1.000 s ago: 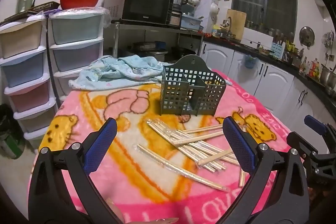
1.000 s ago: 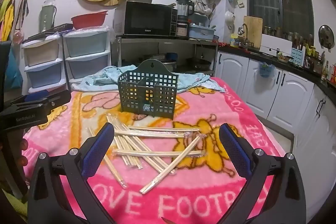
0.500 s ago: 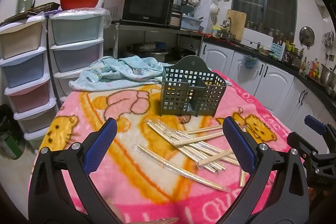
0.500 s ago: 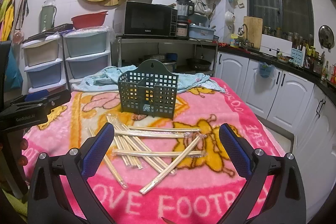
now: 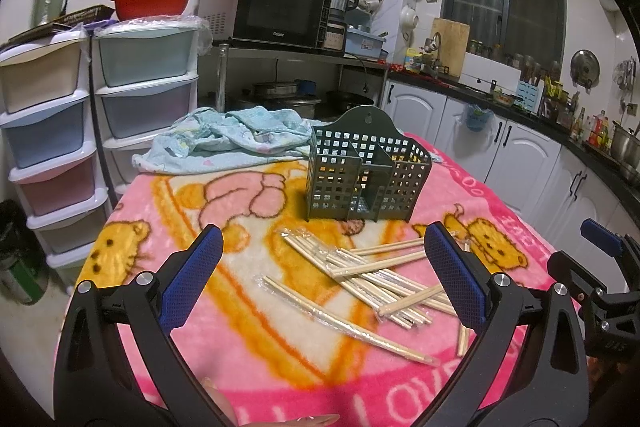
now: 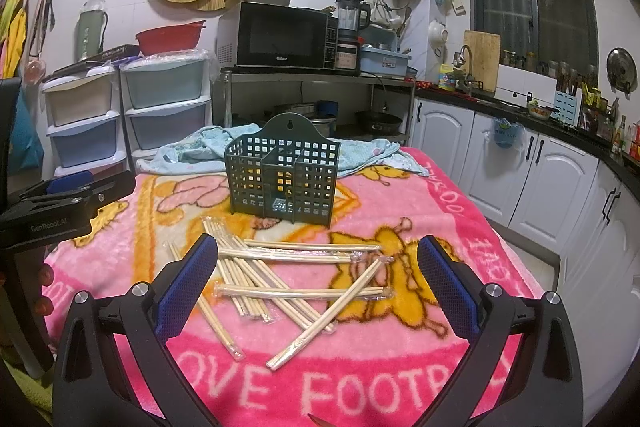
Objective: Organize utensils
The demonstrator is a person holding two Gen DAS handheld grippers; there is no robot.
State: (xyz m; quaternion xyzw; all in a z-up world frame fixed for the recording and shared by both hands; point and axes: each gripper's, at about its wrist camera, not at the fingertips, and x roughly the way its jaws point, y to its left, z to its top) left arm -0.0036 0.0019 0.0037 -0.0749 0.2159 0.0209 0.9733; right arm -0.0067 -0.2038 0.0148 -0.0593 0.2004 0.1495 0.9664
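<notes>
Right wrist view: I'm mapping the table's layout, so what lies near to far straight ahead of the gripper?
right gripper → wrapped chopsticks → green utensil caddy → blue cloth → microwave on its shelf.

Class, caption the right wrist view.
Open right gripper above wrapped wooden chopsticks; empty dark green plastic lattice caddy behind.

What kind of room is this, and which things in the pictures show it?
It looks like a home kitchen. A microwave stands on a metal shelf, white cabinets run under a dark counter with a tap, and wrapped chopsticks lie by a green utensil basket on a pink blanket.
</notes>
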